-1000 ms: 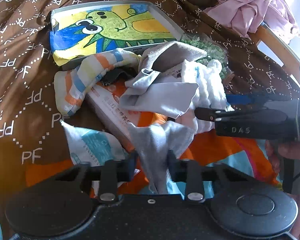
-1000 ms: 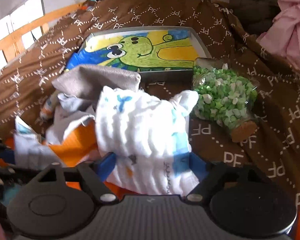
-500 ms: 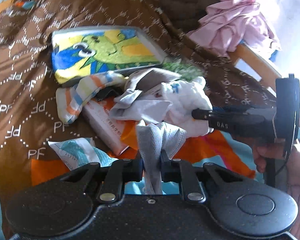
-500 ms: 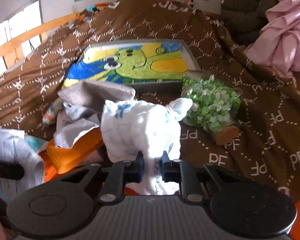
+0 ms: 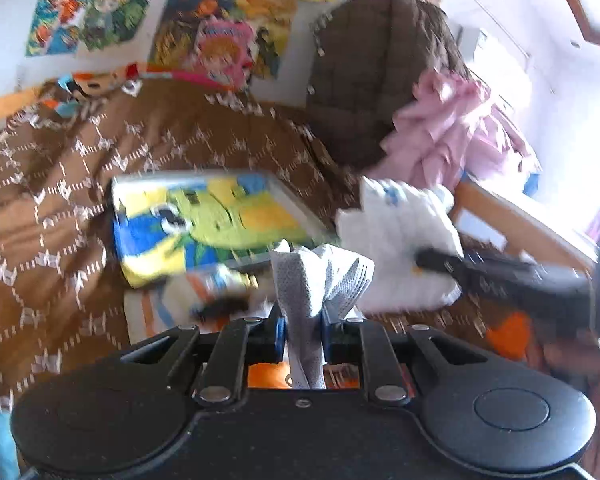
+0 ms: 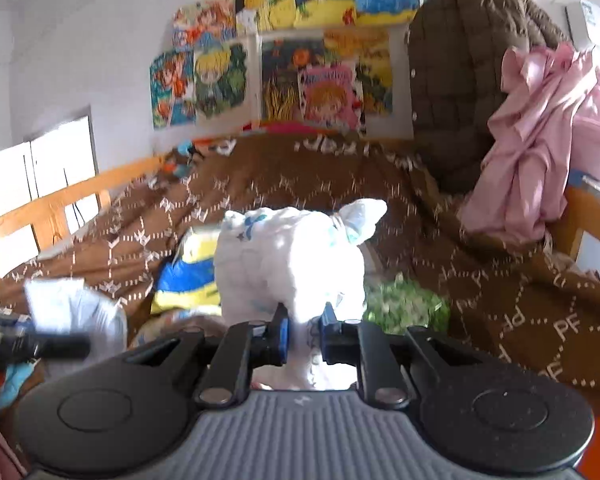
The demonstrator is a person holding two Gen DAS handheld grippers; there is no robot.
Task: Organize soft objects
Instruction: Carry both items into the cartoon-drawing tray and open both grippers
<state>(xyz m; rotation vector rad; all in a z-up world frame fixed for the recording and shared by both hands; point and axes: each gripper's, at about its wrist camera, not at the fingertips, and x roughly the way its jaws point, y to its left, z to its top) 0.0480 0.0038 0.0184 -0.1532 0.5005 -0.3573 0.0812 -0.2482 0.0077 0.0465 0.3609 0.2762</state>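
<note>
My left gripper (image 5: 303,330) is shut on a grey mesh cloth (image 5: 320,276) and holds it up above the bed. My right gripper (image 6: 303,330) is shut on a white crinkled cloth (image 6: 288,256) with blue marks, also lifted. The white cloth (image 5: 396,236) and the right gripper (image 5: 420,258) show in the left wrist view to the right. The grey cloth (image 6: 76,308) and the left gripper (image 6: 82,346) show at the left of the right wrist view. A striped sock (image 5: 168,304) lies on the bed below.
A brown patterned blanket (image 5: 60,200) covers the bed. A dinosaur picture tray (image 5: 208,216) lies on it, and a jar of green bits (image 6: 404,308) lies beside. Pink clothes (image 6: 548,128) and a brown jacket (image 6: 456,80) hang at the right. Wooden bed rails (image 6: 60,208) run along the edges.
Both grippers have lifted and tilted up with their cloths, so the wall with posters has come into view. The pile on the bed has dropped lower in both views.
</note>
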